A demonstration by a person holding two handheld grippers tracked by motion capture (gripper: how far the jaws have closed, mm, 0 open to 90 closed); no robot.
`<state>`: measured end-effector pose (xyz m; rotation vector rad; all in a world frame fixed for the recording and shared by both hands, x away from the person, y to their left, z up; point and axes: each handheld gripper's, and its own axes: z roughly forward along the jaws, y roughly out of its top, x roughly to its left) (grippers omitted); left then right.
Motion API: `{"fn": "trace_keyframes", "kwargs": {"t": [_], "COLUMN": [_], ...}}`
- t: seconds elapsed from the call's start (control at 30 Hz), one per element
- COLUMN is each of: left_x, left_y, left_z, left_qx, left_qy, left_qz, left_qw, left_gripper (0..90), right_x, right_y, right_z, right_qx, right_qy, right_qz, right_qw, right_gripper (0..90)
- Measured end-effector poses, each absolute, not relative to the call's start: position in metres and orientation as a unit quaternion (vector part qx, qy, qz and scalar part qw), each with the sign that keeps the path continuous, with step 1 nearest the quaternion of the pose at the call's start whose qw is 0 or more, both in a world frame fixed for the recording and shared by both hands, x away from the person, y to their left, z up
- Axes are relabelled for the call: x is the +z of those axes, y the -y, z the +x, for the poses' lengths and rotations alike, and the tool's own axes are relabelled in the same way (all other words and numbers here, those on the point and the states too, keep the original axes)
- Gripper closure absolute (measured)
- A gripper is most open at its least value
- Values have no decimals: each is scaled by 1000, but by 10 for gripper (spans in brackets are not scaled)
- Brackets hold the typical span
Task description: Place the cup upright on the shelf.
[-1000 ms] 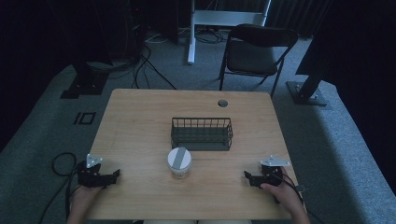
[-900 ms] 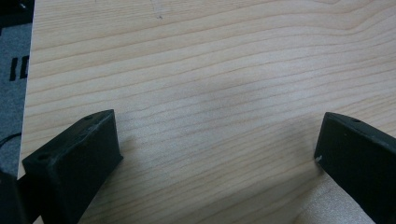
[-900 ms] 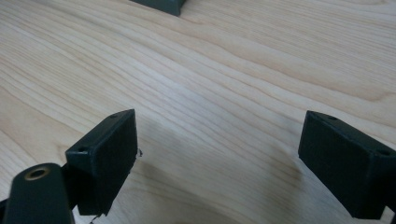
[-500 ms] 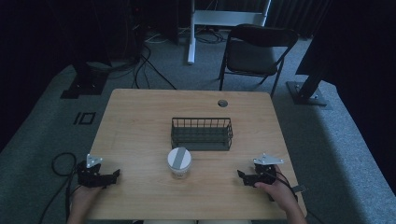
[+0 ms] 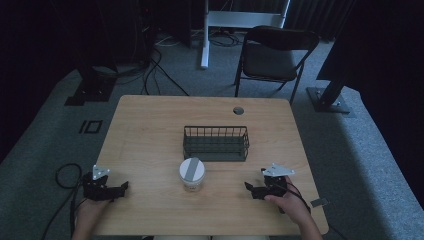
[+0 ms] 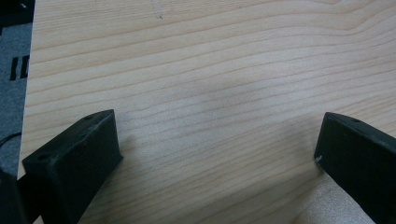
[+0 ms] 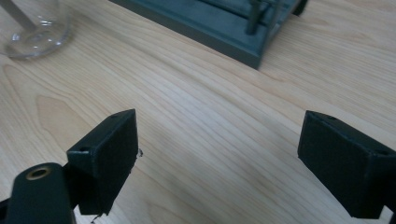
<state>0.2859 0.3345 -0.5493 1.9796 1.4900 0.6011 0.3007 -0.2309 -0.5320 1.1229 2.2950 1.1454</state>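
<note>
A clear jar with a white lid [image 5: 191, 173] stands on the wooden table [image 5: 150, 130], just in front of a dark wire basket [image 5: 215, 142] at the table's middle. My left gripper [image 5: 121, 190] rests near the front left corner, jaws pointing right and open. In the left gripper view it [image 6: 217, 140] has only bare wood between its jaws. My right gripper [image 5: 251, 191] is at the front right, pointing left toward the jar, and it [image 7: 217, 135] is open with nothing held. The right gripper view has the jar's glass base [image 7: 32, 28] at top left and the basket's corner [image 7: 224, 23] ahead.
A round cable hole [image 5: 238, 110] sits near the table's far edge. A black folding chair [image 5: 275, 55] stands beyond the table, with cables and stand bases on the grey carpet [image 5: 350, 165]. The table's left edge [image 6: 28, 93] lies close beside my left gripper.
My right gripper has slid left along the table's front, closer to the jar. The left gripper, jar and basket have stayed put.
</note>
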Motion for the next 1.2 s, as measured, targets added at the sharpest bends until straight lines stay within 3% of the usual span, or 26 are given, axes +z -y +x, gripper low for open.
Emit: {"fn": "trace_keyframes", "kwargs": {"t": [1.2], "left_x": [-549], "left_y": [-335], "left_z": [286], "left_qx": [226], "left_qy": [-559], "left_qz": [743], "left_qw": [292], "left_gripper": [2], "right_x": [-531], "right_y": [154], "right_z": [301], "right_qx": [436], "right_qy": [-833], "right_qz": [312], "right_qw": [134], "right_gripper": [121]}}
